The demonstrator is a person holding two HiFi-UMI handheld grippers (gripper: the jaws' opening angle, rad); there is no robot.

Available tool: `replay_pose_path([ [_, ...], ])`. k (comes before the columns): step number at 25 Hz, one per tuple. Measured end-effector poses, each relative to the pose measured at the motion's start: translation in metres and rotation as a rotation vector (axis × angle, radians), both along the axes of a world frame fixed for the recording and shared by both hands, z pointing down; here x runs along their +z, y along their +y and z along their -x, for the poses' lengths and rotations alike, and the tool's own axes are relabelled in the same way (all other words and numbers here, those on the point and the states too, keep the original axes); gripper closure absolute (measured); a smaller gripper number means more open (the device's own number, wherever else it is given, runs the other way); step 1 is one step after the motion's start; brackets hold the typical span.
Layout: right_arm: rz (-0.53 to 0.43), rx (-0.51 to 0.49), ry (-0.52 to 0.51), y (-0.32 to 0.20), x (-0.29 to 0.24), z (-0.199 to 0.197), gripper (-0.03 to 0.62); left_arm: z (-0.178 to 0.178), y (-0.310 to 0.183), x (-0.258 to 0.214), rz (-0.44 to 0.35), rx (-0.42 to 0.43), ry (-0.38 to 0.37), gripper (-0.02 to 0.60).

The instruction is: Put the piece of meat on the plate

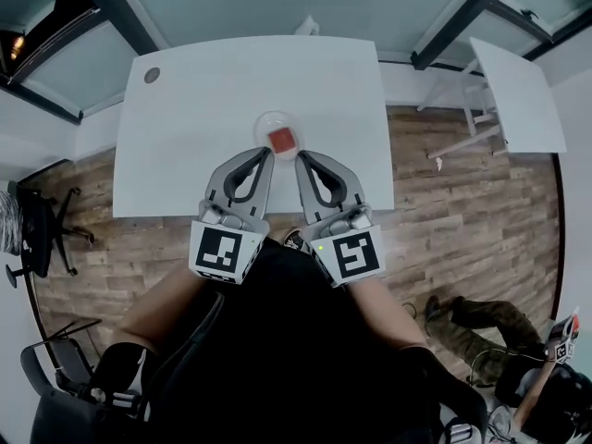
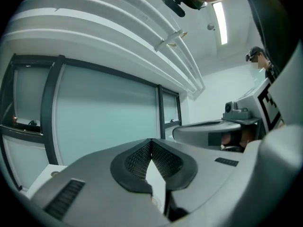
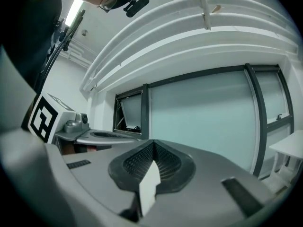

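One meat piece (image 1: 282, 140), one plate (image 1: 260, 126)

A white tabletop (image 1: 213, 109) stands on a floor of wooden planks (image 1: 462, 202). Near its far left corner there is a small grey round disc (image 1: 152, 75). To the right, apart from it, stands a second white table (image 1: 518, 95). A black office chair (image 1: 42, 225) is at the left side of the room. At the lower right, the legs of a person in dark trousers (image 1: 481, 322) lie on the floor. Frosted window panes (image 2: 104, 117) in dark frames fill the wall, one small window (image 3: 129, 112) is tilted open, and a long ceiling lamp (image 2: 220, 22) is lit.
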State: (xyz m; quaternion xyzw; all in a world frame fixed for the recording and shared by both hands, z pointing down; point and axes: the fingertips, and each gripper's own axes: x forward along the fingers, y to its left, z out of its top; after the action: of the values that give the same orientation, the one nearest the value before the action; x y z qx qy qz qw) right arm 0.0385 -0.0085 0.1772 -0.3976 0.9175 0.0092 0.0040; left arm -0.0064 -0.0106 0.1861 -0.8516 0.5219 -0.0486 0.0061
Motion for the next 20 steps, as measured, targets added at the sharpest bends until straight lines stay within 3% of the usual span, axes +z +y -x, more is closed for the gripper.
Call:
replay_pose_path([
  [10, 0.018, 0.065, 0.048, -0.004, -0.003, 0.006, 0.591, 0.01, -0.004, -0.013, -0.021, -0.02, 0.061, 0.578],
  [20, 0.057, 0.109, 0.07, -0.009, 0.003, 0.033, 0.591, 0.032, -0.006, -0.013, 0.015, 0.047, 0.09, 0.578],
])
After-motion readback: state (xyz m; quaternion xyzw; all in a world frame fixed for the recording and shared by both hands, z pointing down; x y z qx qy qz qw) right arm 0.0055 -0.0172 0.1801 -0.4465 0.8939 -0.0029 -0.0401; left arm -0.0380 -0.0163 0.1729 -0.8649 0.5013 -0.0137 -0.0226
